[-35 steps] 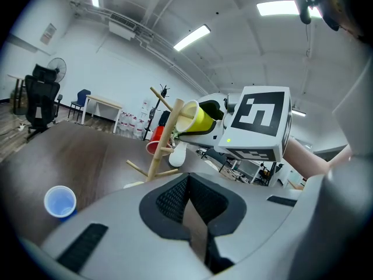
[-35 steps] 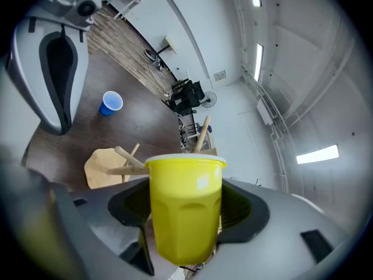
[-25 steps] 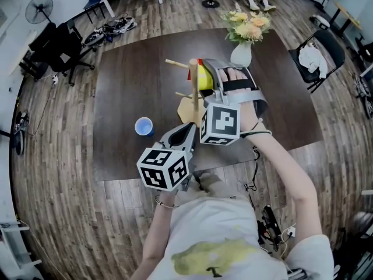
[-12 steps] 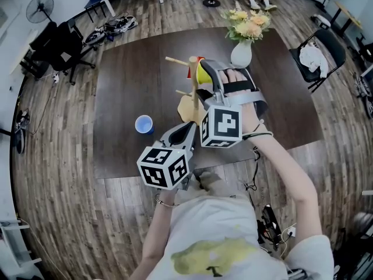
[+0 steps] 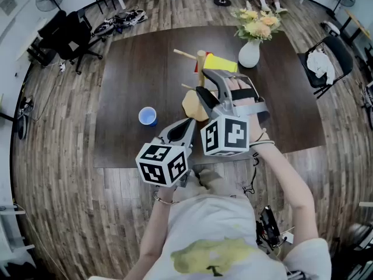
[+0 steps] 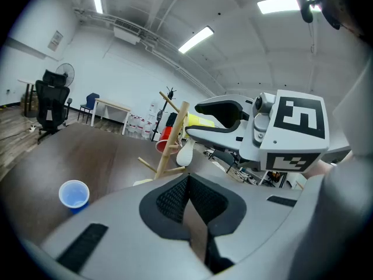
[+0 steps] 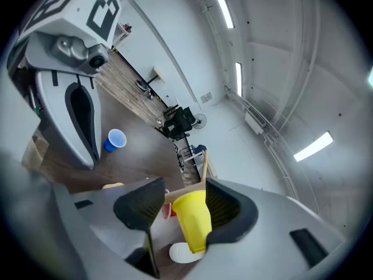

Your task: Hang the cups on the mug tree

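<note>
Table (image 5: pixel 134 69): dark brown wood, rectangular, on a plank floor.

Mug tree (image 5: pixel 201 66): pale wooden post with slanting pegs on a flat wooden base. It stands in the far half of the table, right of centre and nearer the far edge than the near one.

Yellow cup (image 5: pixel 220 62): plastic, lying on its side over an upper peg at the top of the post, on the side toward the table's right edge.

Red cup (image 6: pixel 165 140): plastic, on the tree lower down and largely hidden behind the post.

Blue cup (image 5: pixel 147 116): plastic, upright with its mouth up. It stands alone on the table's left half, well apart from the tree and toward the near edge.

Vase (image 5: pixel 249 54): white, rounded, holding yellow and peach flowers, near the far right corner.

Right gripper (image 7: pixel 185 186): grey, two-jawed, held level with the top of the tree. The jaws stand partly apart and have just been closing. The yellow cup shows in the gap between them, with clear space at one pad, so it is not clamped.

Left gripper (image 6: pixel 187 177): grey, held over the near edge. Its pads are together at the tips with nothing between them.
</note>
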Tool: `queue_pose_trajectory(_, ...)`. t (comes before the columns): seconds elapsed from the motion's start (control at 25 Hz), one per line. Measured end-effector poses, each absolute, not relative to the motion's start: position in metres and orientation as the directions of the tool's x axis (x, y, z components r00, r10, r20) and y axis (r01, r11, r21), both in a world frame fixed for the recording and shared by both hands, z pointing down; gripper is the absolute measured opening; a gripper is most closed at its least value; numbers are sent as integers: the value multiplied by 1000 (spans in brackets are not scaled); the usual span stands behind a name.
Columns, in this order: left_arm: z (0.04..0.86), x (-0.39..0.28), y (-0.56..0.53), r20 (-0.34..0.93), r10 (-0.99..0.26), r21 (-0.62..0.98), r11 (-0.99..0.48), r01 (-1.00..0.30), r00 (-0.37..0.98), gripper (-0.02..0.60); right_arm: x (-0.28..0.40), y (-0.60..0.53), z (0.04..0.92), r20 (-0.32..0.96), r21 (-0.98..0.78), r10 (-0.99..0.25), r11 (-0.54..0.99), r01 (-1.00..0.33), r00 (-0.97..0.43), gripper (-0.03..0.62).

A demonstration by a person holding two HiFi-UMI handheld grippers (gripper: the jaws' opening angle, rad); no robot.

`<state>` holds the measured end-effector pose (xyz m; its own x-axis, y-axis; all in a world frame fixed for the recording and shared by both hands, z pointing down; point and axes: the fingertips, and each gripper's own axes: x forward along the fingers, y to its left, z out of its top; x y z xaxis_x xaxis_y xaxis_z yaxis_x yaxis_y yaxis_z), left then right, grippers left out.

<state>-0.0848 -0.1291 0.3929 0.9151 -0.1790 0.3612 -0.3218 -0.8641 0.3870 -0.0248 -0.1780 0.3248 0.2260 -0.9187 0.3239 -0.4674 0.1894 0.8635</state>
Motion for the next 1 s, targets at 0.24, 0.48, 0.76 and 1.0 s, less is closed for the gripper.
queue_pose_trajectory(0.24, 391, -102, -135, 367, -249, 371, -844, -387, 896, 15, -50, -171, 321, 312, 741, -946, 184, -646, 89, 88)
queue_pose_trajectory(0.48, 398, -133, -152, 373, -360, 357, -795, -490, 855, 15, -81, -175, 335, 315, 611, -948, 241, -754, -47, 35)
queue_pose_trajectory(0.76, 404, -177, -181, 380, -483, 324, -729, -603, 789, 15, -119, -187, 358, 336, 429, -924, 321, -844, -181, 25)
queue_pose_trajectory(1.0, 415, -221, -210, 387, -547, 287, -694, -660, 743, 15, -159, -204, 395, 354, 225, -894, 368, -902, -276, 21)
